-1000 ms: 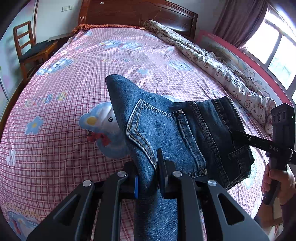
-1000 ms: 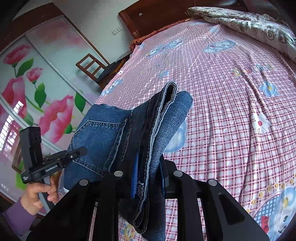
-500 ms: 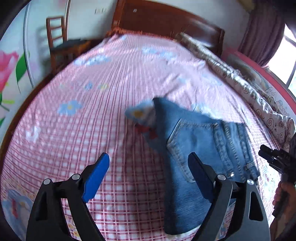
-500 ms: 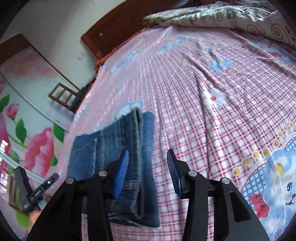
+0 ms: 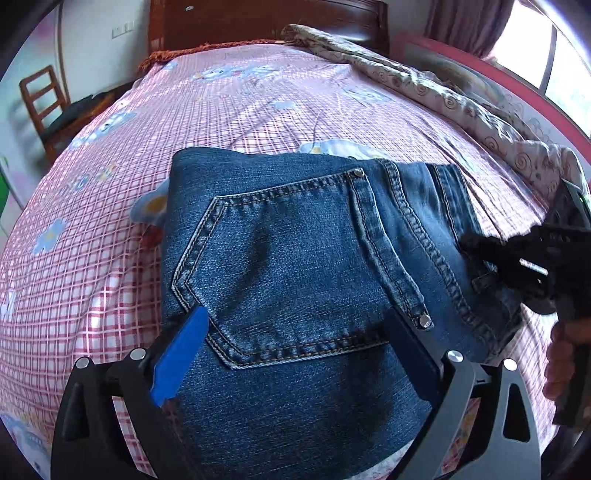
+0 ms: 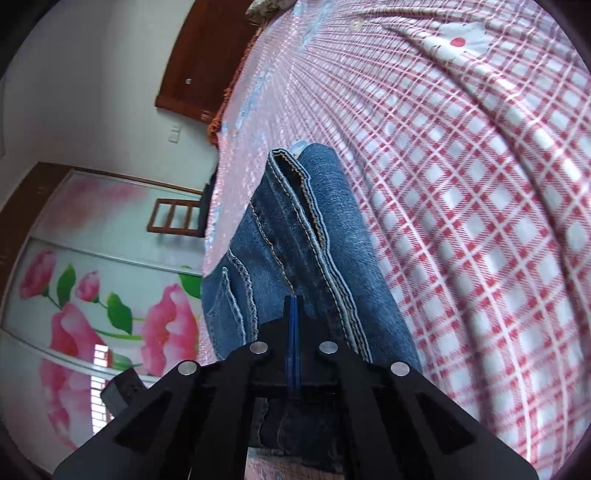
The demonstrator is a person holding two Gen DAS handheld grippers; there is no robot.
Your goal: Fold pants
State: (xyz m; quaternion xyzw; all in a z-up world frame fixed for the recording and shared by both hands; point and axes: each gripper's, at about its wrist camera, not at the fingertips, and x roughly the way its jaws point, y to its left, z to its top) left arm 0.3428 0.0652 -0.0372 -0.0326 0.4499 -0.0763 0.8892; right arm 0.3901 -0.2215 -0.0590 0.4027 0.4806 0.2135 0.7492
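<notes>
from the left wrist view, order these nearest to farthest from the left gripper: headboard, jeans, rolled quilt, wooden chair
1. jeans, right under the open left gripper
2. rolled quilt, along the bed's right side
3. wooden chair, off the bed, far left
4. headboard, at the far end

Bed with folded jeans

The bed is covered in pink check; jeans at centre, a quilt at two o'clock.

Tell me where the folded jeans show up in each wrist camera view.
Left wrist: jeans fill the centre, back pocket up, between the open left gripper fingers.
Right wrist: jeans run up the centre, edge-on, beyond the shut right gripper.
Shared landmark: wooden chair.
</notes>
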